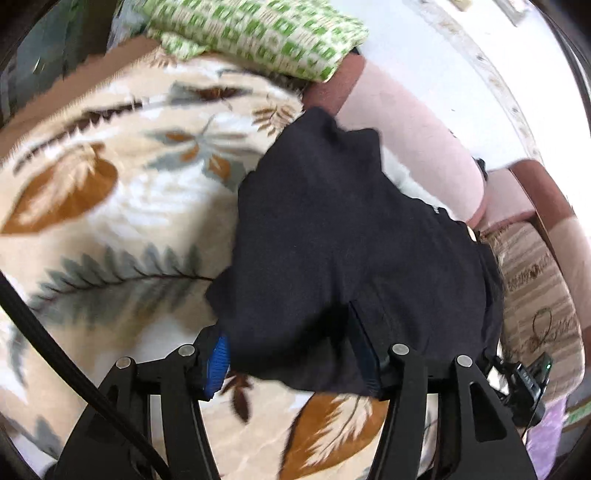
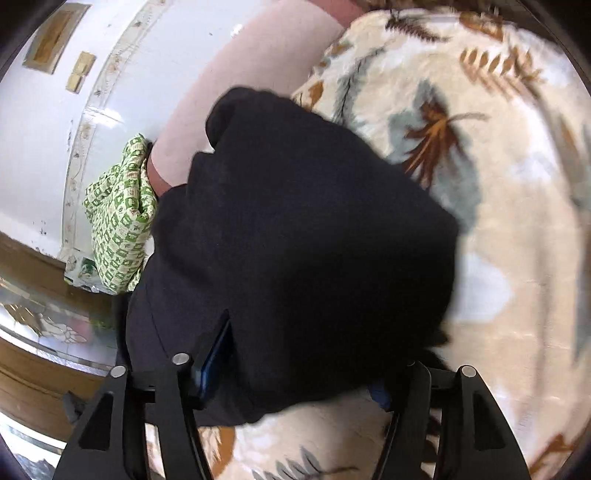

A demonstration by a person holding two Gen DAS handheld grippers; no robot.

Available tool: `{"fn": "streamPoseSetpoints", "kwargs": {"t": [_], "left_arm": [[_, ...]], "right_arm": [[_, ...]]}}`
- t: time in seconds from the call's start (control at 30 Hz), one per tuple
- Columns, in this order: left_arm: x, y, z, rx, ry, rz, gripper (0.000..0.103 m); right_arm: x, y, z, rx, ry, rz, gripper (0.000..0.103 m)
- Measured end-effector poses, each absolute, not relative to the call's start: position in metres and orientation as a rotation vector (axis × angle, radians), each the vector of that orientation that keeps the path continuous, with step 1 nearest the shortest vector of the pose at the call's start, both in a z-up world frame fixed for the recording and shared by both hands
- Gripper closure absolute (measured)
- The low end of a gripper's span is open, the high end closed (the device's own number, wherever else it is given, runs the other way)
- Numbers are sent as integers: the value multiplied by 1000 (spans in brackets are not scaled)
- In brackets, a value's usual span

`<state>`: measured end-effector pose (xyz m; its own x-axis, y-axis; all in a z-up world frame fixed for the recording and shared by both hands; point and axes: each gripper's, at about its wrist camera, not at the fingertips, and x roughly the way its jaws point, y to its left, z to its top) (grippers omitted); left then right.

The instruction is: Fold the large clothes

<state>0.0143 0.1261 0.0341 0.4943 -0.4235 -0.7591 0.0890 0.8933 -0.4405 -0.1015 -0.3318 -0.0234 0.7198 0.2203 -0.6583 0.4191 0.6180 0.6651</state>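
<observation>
Through the left wrist camera we see our left gripper (image 1: 293, 356) with its jaws spread wide; the blue pad of one finger (image 1: 218, 357) shows at 7 o'clock and the other finger is half buried under cloth at 5 o'clock. The dark garment (image 1: 354, 236) drapes over and between the jaws, filling the middle of the view and running up toward 12 o'clock. We cannot tell whether any fabric is pinched, since the pads stand well apart. The garment lies on a cream blanket with leaf print (image 1: 122, 192), which spreads from 9 o'clock round to 6 o'clock. At 12 o'clock a green-and-white patterned cloth (image 1: 255, 33) sits on the blanket's far edge, touching a pink padded headboard (image 1: 410, 144) that curves from 1 to 3 o'clock. A small black device with a green light (image 1: 532, 376) sits at 4 o'clock.

Through the right wrist camera we see our right gripper (image 2: 295, 373), also spread wide, one blue-padded finger (image 2: 214, 363) at 7 o'clock and the other almost hidden by cloth at 5 o'clock. The dark garment (image 2: 303, 229) covers the centre and hangs over the jaws; again we cannot tell if it is gripped. The leaf-print blanket (image 2: 498, 221) fills 1 to 5 o'clock. The patterned cloth (image 2: 118, 221) sits at 9 o'clock against the headboard (image 2: 236, 92), with a white wall (image 2: 48, 147) at 10 o'clock.
</observation>
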Motion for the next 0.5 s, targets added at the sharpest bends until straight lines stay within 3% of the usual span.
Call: {"fn": "streamPoseSetpoints", "kwargs": {"t": [0.2,0.33,0.47,0.5], "left_arm": [[1,132,79,-218,825,-197,33],[39,104,92,-181,786,-224,28],[99,69,75,-112,803,-226,28],[115,58,66,-79,814,-215,28]], "right_arm": [[-141,-331,15,717,629,-417,31],[-100,-309,51,525,554,-347,30],[-17,-294,53,458,591,-147,57],[0,-295,50,445,609,-126,57]]}}
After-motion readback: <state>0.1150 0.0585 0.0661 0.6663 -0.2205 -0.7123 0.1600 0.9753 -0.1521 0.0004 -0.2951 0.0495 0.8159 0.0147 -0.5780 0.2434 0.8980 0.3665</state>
